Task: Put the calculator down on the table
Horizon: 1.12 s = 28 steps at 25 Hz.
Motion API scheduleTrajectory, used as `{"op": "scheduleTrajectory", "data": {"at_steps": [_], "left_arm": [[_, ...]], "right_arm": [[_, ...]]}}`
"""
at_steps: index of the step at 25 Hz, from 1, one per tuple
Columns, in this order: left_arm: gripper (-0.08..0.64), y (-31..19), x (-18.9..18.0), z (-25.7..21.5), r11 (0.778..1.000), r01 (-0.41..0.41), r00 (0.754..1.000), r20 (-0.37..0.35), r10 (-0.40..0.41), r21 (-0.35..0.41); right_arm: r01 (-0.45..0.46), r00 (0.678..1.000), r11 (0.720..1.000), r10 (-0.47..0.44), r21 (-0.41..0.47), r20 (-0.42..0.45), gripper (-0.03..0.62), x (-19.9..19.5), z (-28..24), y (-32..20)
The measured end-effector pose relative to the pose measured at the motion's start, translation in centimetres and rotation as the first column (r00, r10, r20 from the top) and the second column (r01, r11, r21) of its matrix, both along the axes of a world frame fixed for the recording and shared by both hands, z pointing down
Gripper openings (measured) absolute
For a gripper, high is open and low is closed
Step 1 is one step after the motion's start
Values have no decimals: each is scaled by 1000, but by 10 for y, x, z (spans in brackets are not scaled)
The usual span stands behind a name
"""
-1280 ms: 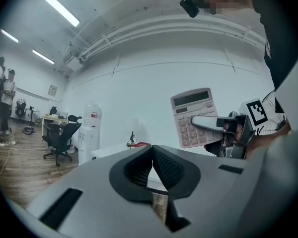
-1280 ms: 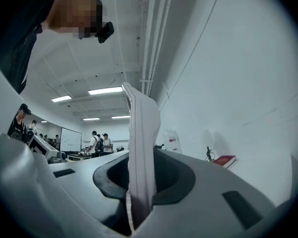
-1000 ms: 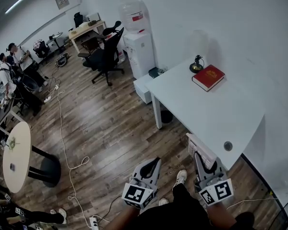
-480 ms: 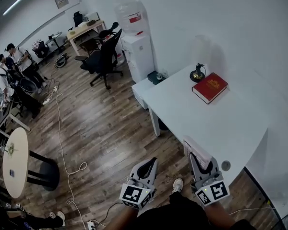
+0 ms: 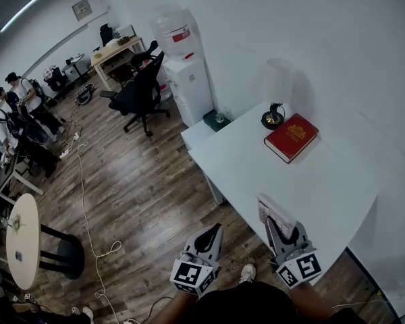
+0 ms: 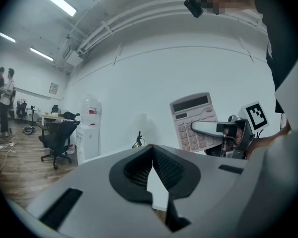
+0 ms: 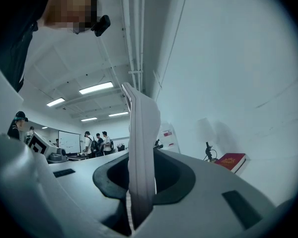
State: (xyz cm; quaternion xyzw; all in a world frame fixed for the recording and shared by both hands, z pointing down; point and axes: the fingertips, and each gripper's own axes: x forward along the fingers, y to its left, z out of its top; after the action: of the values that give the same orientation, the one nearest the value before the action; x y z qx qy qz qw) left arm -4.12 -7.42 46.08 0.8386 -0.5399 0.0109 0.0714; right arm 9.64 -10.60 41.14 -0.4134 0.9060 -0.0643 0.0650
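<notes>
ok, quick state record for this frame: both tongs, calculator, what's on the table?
left tongs: shut, nothing between them
right tongs: shut on calculator, held upright, keys facing the left tongs
placed: not yet; calculator in the air at the near edge of the table
table contents: red book and lamp, side by side at the far end

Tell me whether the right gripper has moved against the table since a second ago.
Yes. The right gripper, shut on the calculator, has advanced over the near edge of the table, toward the red book.
</notes>
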Motion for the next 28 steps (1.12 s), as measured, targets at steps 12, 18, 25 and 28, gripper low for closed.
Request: {"op": "scheduleTrajectory", "data": {"at_steps": [12, 18, 25, 28], "left_arm": [[18, -67, 3, 17, 999, -17, 1000, -3, 17, -38], [18, -117, -13, 16, 998, -58, 998, 4, 58, -21], [18, -176, -46, 12, 994, -110, 994, 29, 110, -4], [18, -198, -58, 19, 991, -132, 991, 30, 132, -10]], "right_arm": [[-5, 1000, 996, 8, -87, 28, 100, 6, 27, -81], [-19, 999, 995, 23, -98, 39, 100, -12, 29, -132], [-48, 997, 993, 54, -109, 48, 100, -47, 25, -184], [-77, 996, 991, 80, -113, 26, 100, -57, 30, -201]]}}
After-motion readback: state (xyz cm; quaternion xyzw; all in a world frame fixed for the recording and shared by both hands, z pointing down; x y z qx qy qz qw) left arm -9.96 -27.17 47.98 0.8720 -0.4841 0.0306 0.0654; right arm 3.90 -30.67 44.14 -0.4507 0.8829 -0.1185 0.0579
